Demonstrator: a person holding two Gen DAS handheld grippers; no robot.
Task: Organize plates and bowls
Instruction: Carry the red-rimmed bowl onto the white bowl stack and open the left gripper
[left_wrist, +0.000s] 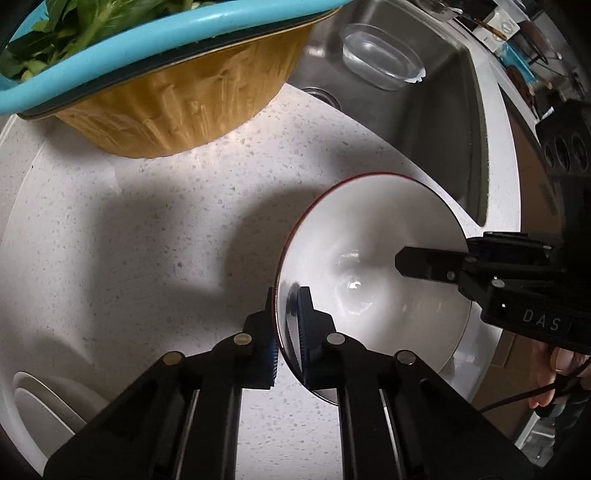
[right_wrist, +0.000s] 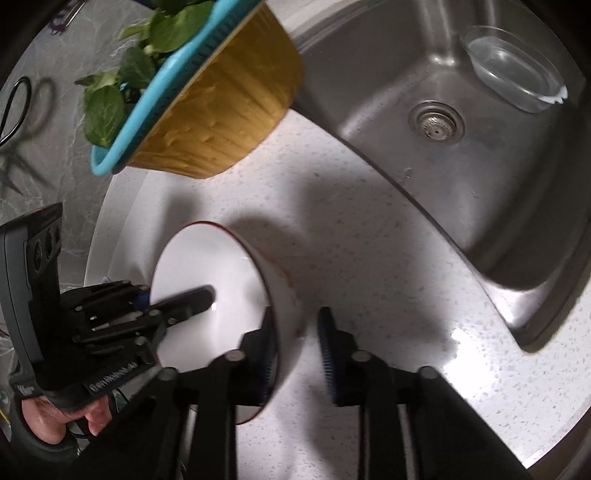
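A white bowl (left_wrist: 369, 229) with a thin red rim stands on the speckled countertop (left_wrist: 166, 240) beside the sink. My left gripper (left_wrist: 286, 332) is shut on its near rim, one pad inside and one outside. From the right, one finger (left_wrist: 417, 264) of my right gripper reaches into the bowl. In the right wrist view the bowl (right_wrist: 207, 266) has its rim between the fingers of my right gripper (right_wrist: 297, 343). The inner pad lies against the inside wall. A strip of counter shows between the outer pad and the bowl. My left gripper's finger (right_wrist: 195, 297) lies inside the far rim.
A yellow basin (left_wrist: 177, 107) holding a blue colander of greens stands at the back of the counter. The steel sink (right_wrist: 480, 166) holds a clear glass dish (right_wrist: 513, 70). White plates (left_wrist: 44, 406) lie at the lower left. A hand (right_wrist: 48, 417) grips each tool.
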